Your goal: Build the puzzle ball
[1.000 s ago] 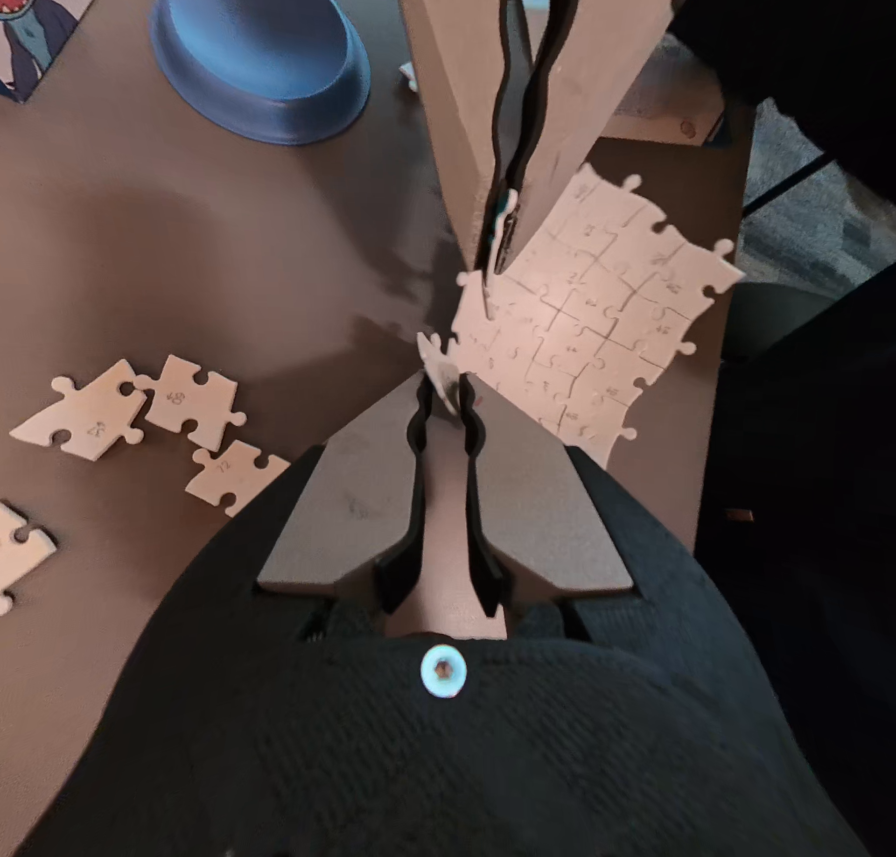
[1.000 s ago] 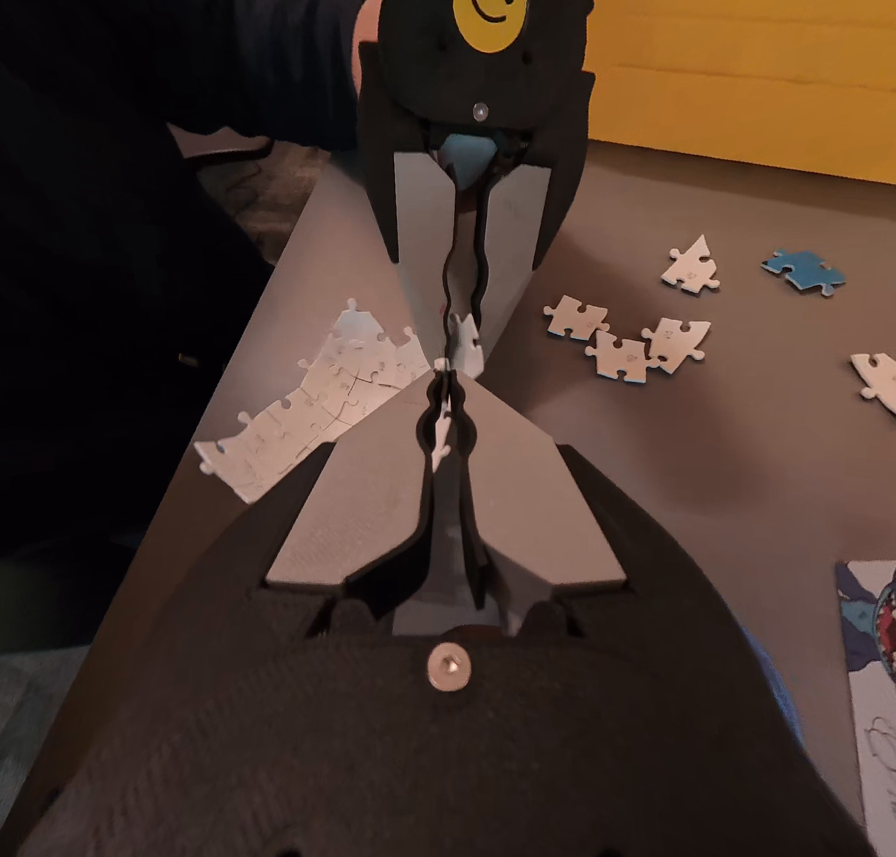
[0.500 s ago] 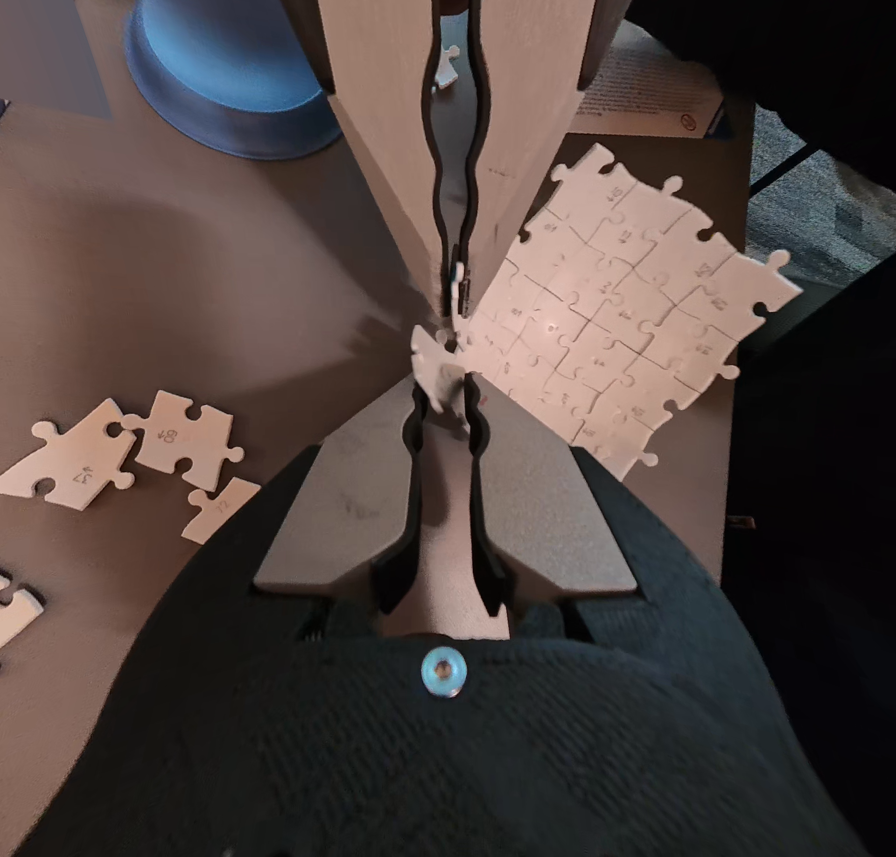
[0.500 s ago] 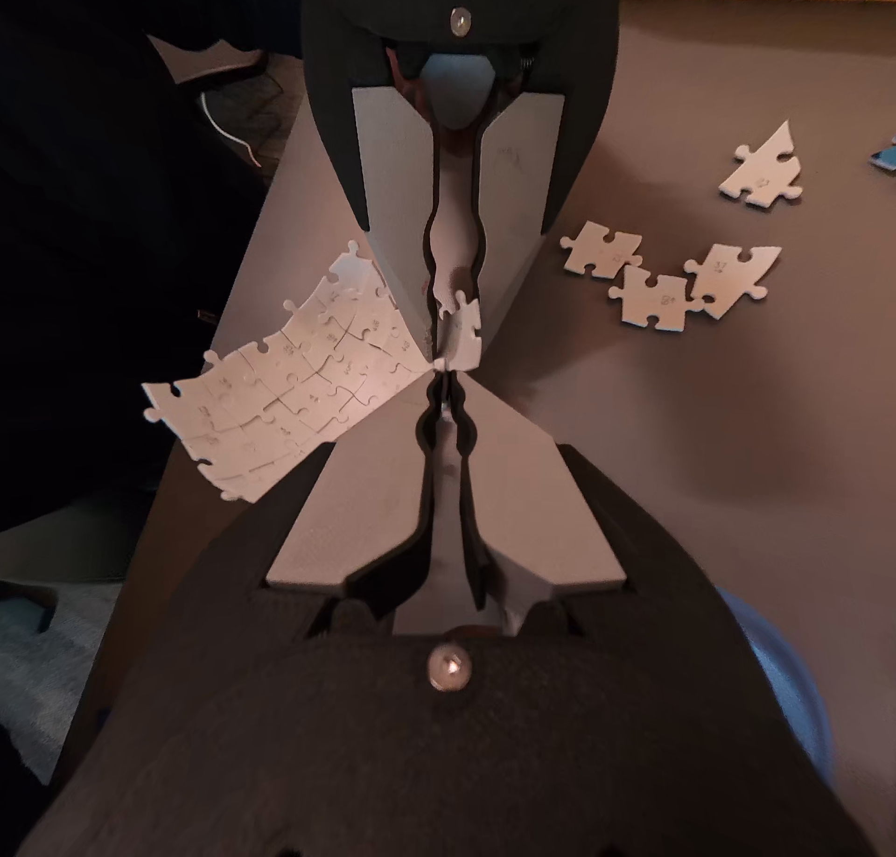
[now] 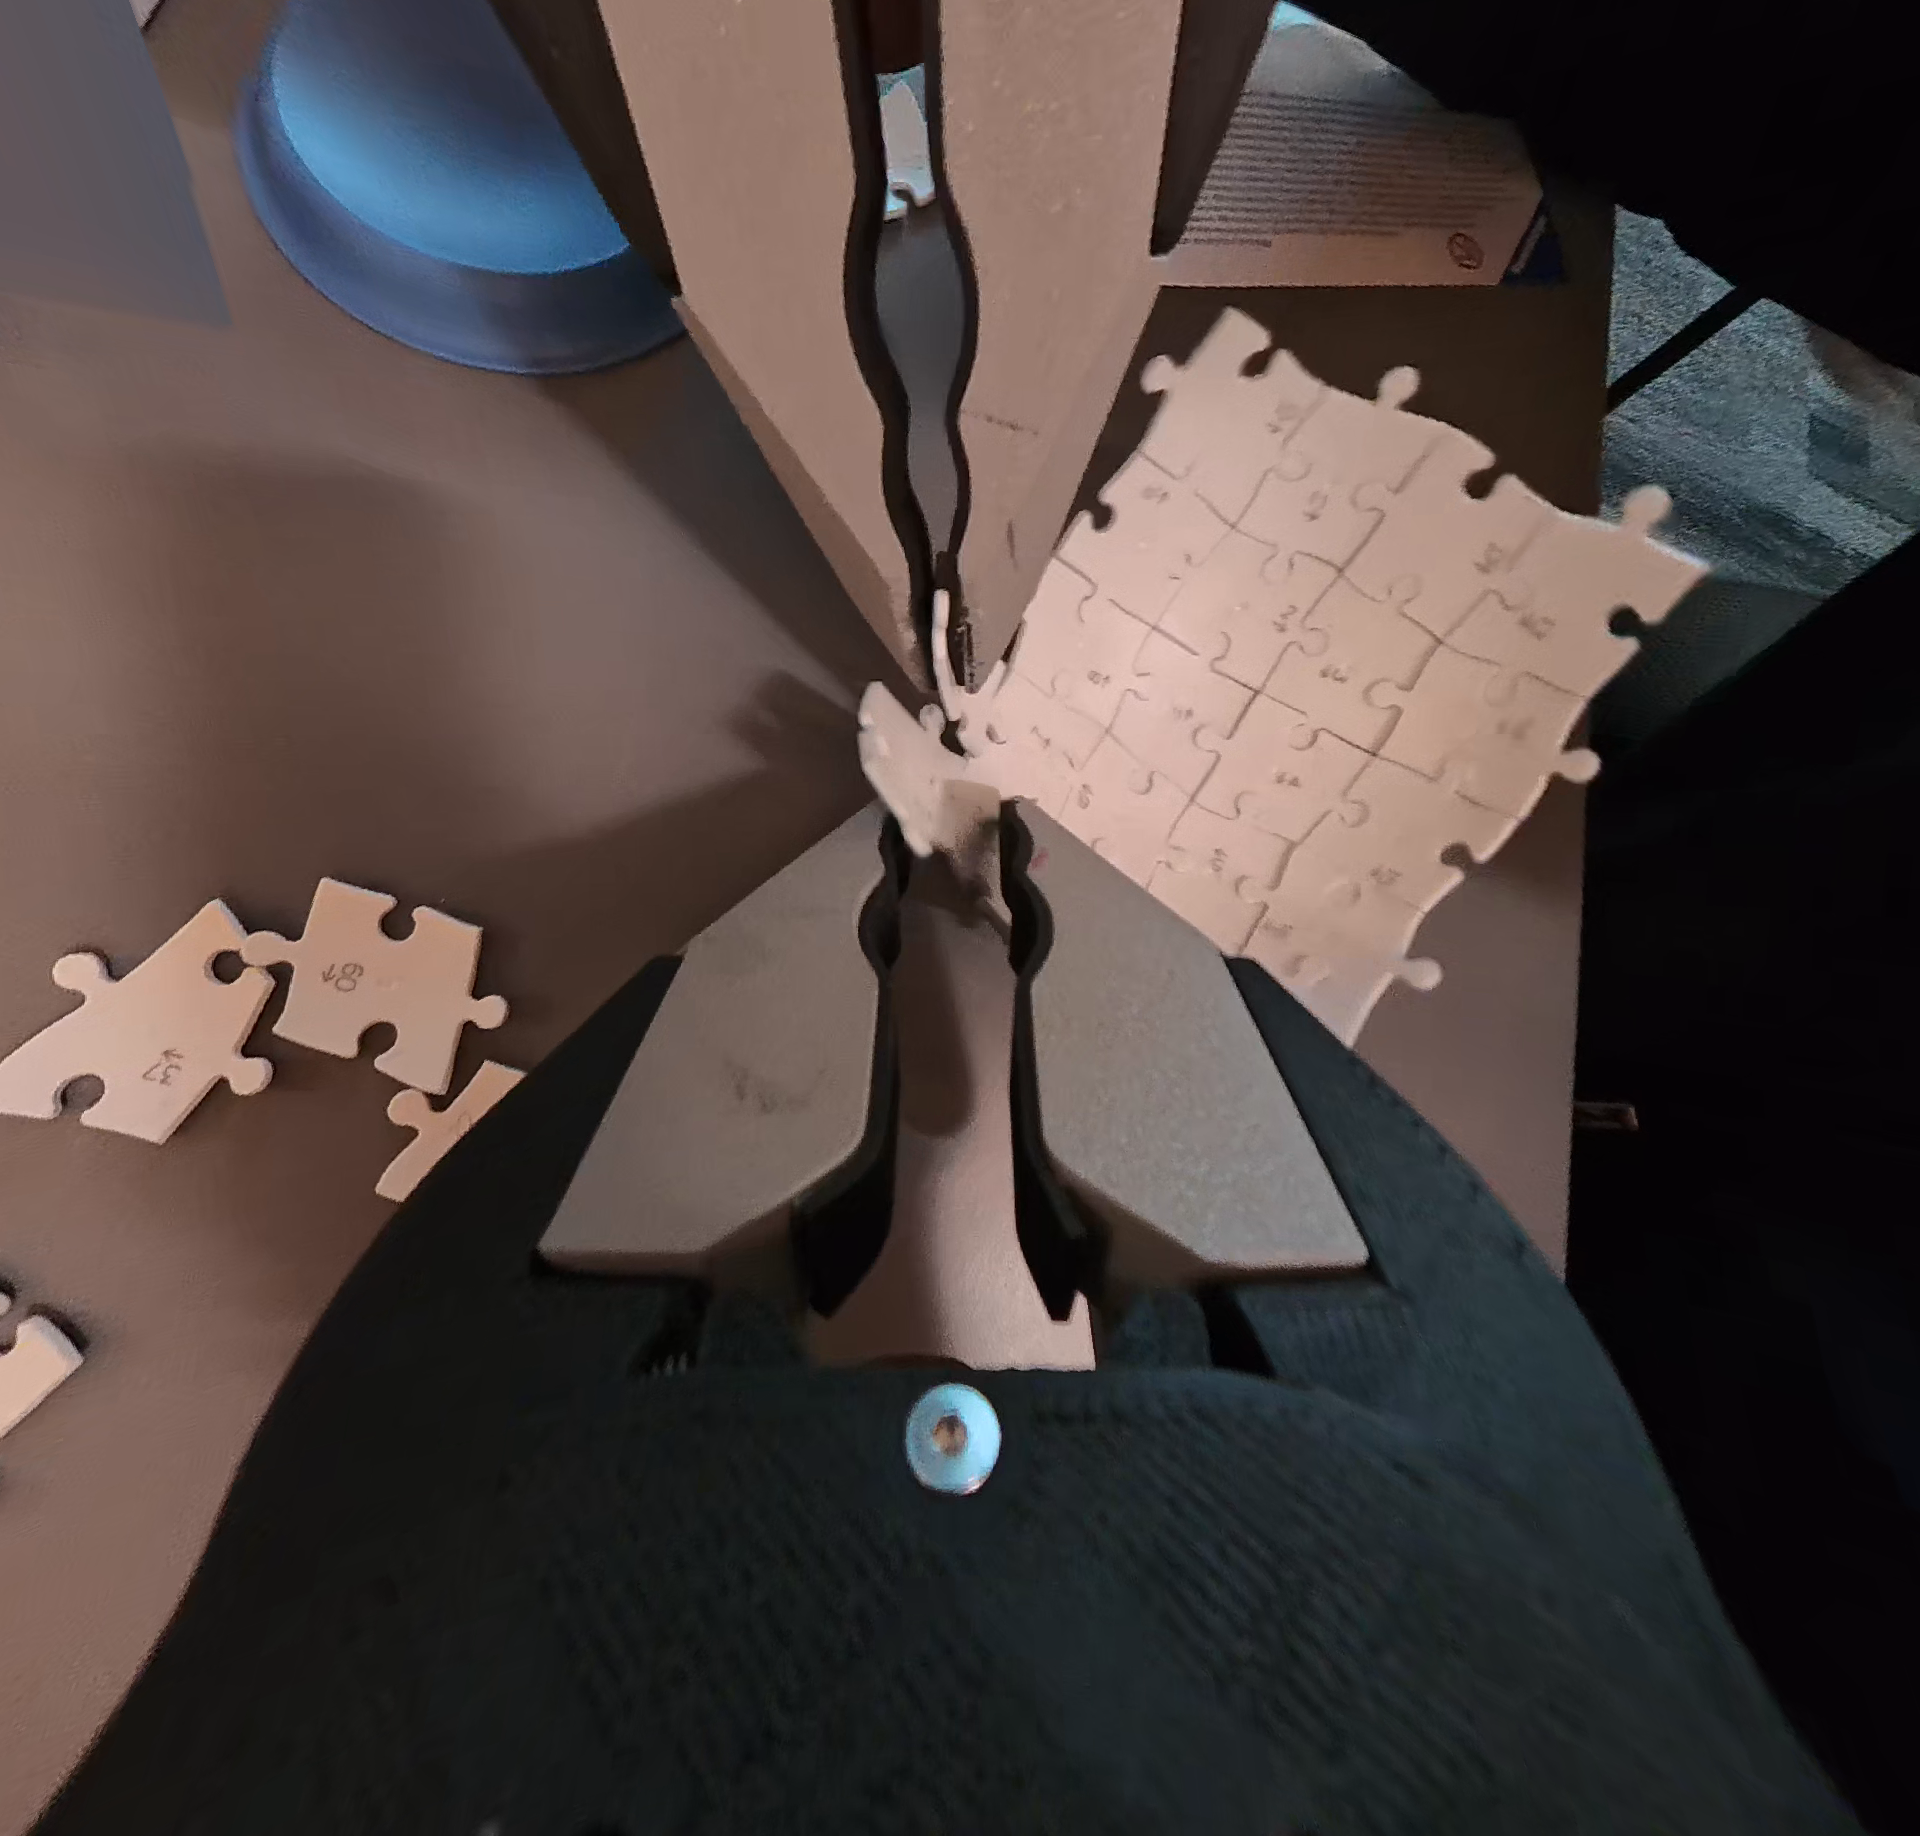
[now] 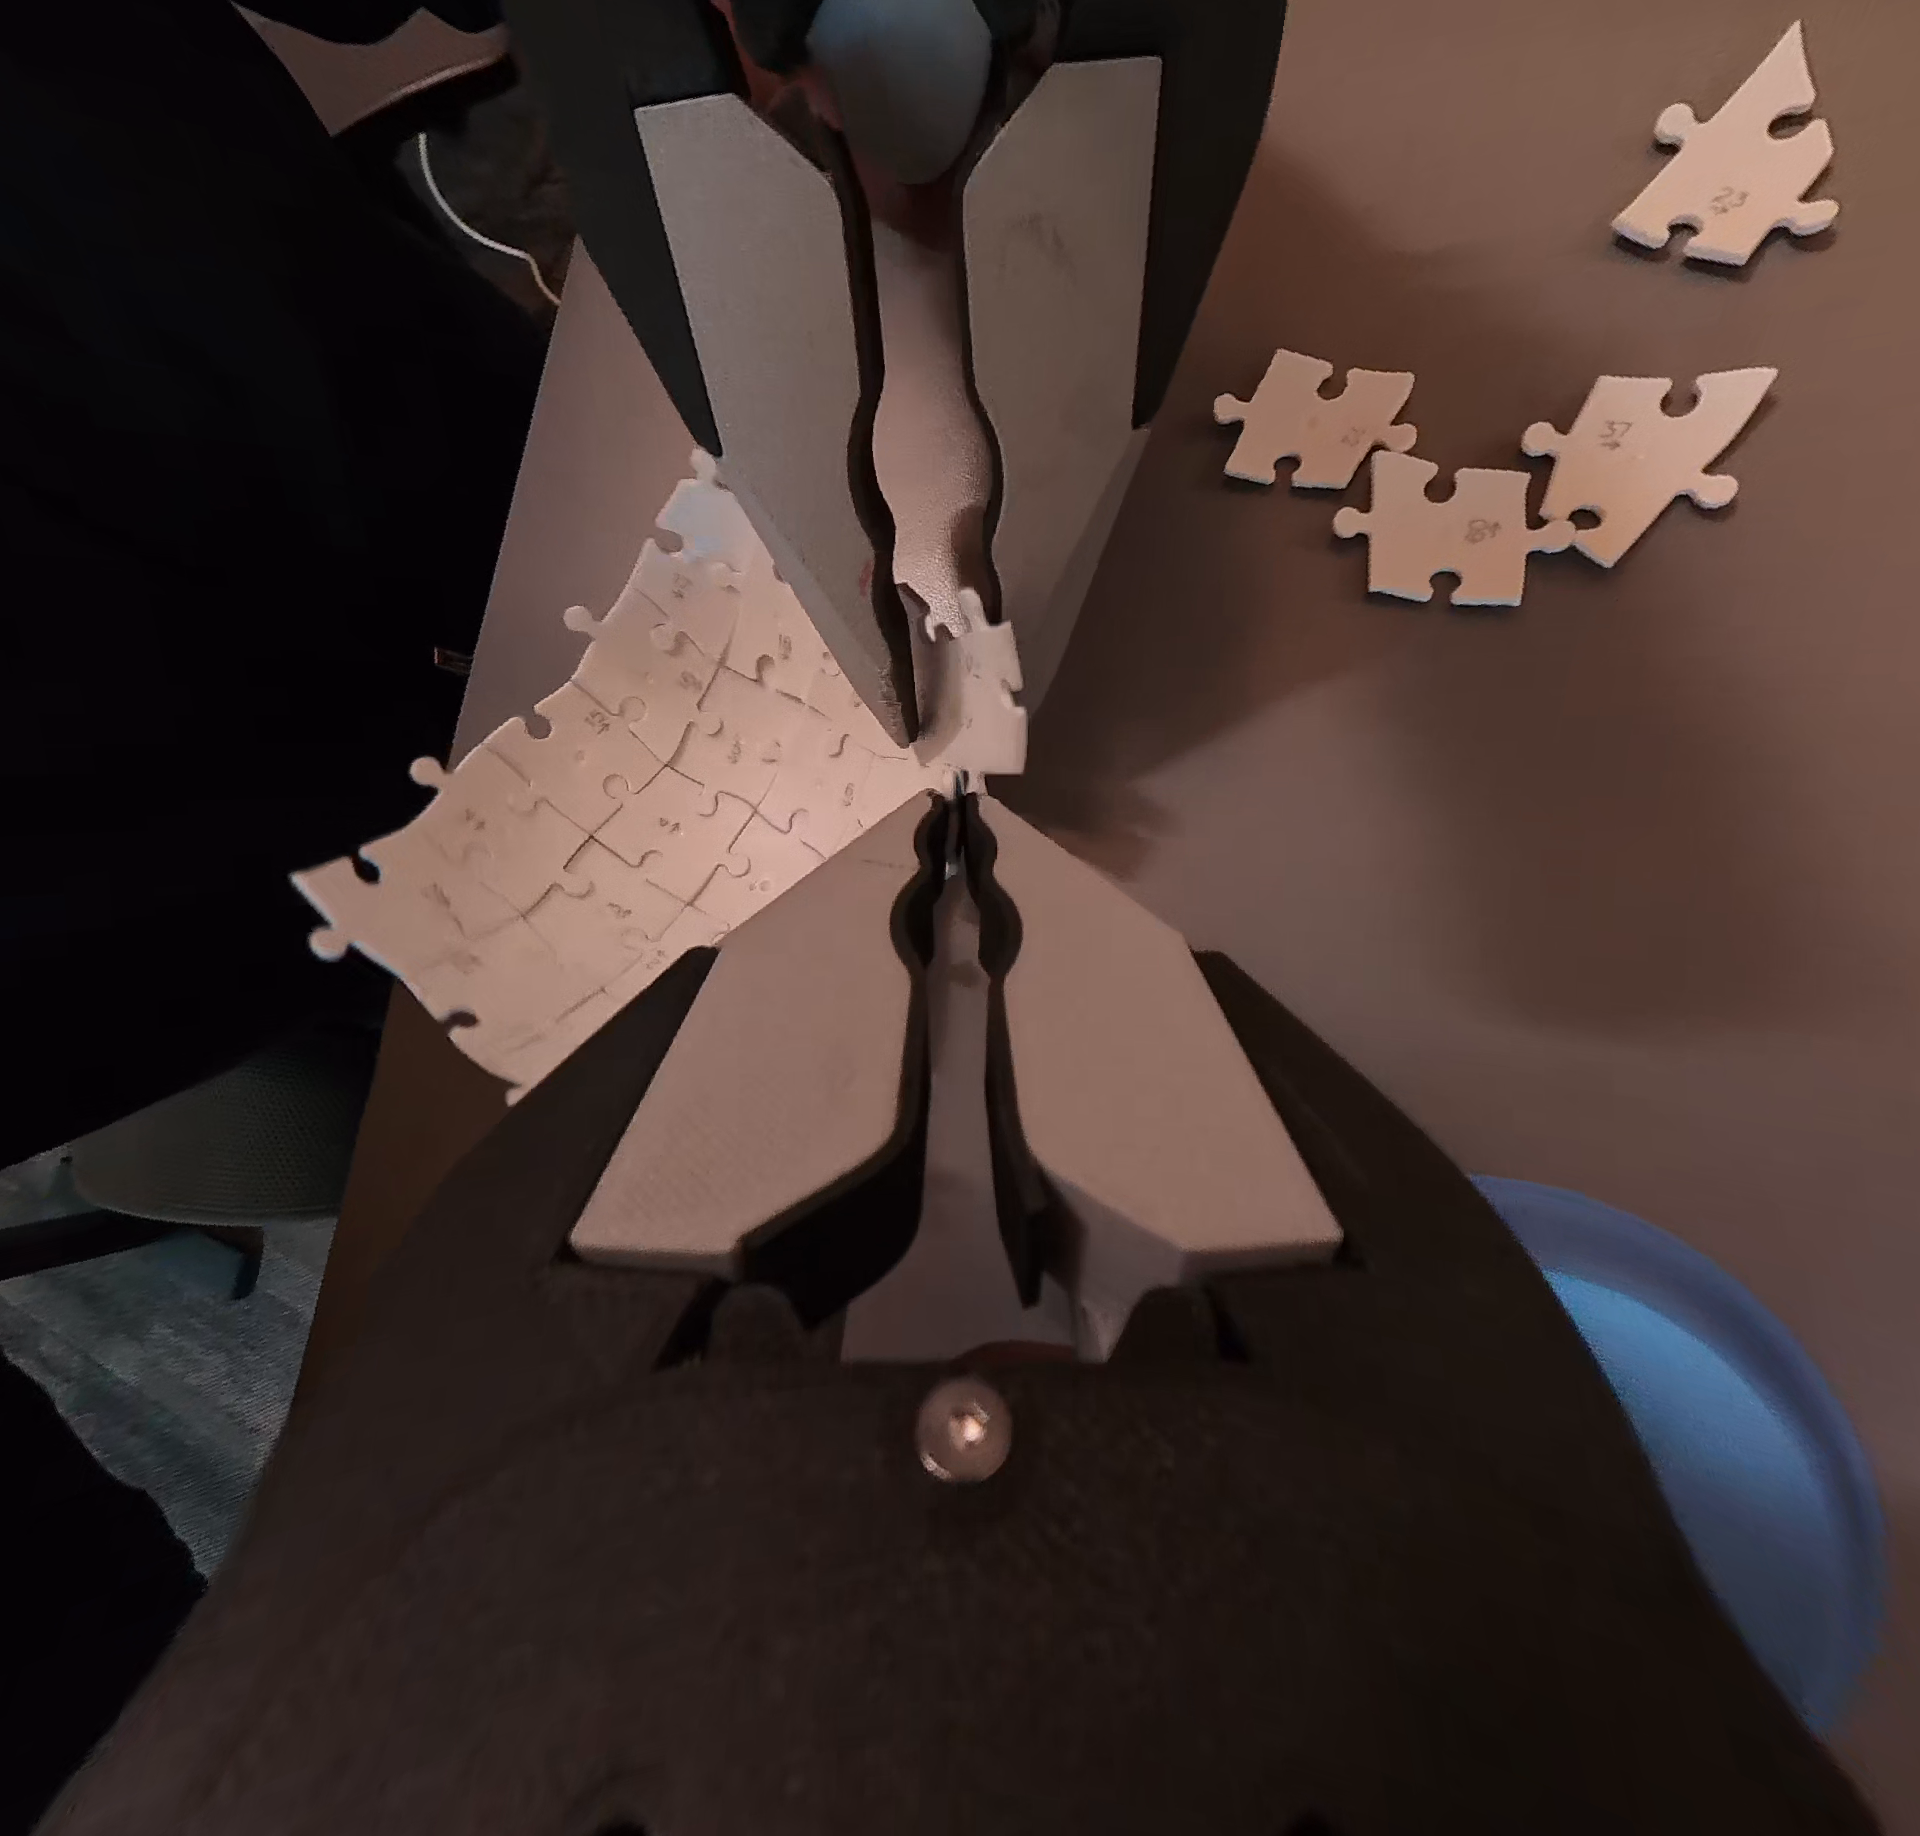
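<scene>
A curved white panel of joined puzzle pieces point(image 5: 1299, 685) hangs in the air over the brown table's edge. My right gripper point(image 5: 943, 659) comes in from the top of the left wrist view and is shut on the panel's near corner, seen edge-on. My left gripper point(image 5: 945, 825) is shut on a single white puzzle piece point(image 5: 914, 768) and holds it against that corner. In the right wrist view my right gripper point(image 6: 951, 815) faces my left gripper point(image 6: 930, 737) tip to tip, with the single piece point(image 6: 987, 685) and the panel point(image 6: 623, 810) between them.
Several loose white pieces lie on the table point(image 5: 384, 986) point(image 6: 1455, 539). A blue dome-shaped stand point(image 5: 416, 176) point(image 6: 1683, 1474) sits behind. A printed sheet point(image 5: 1351, 176) lies at the far edge. The table edge point(image 5: 1579, 851) drops off beside the panel. Only a small space, under 4 cm, lies between the two pairs of fingers.
The two grippers have closed in on each other, tip to tip. The panel has lifted and swung up, and the single piece now meets its corner.
</scene>
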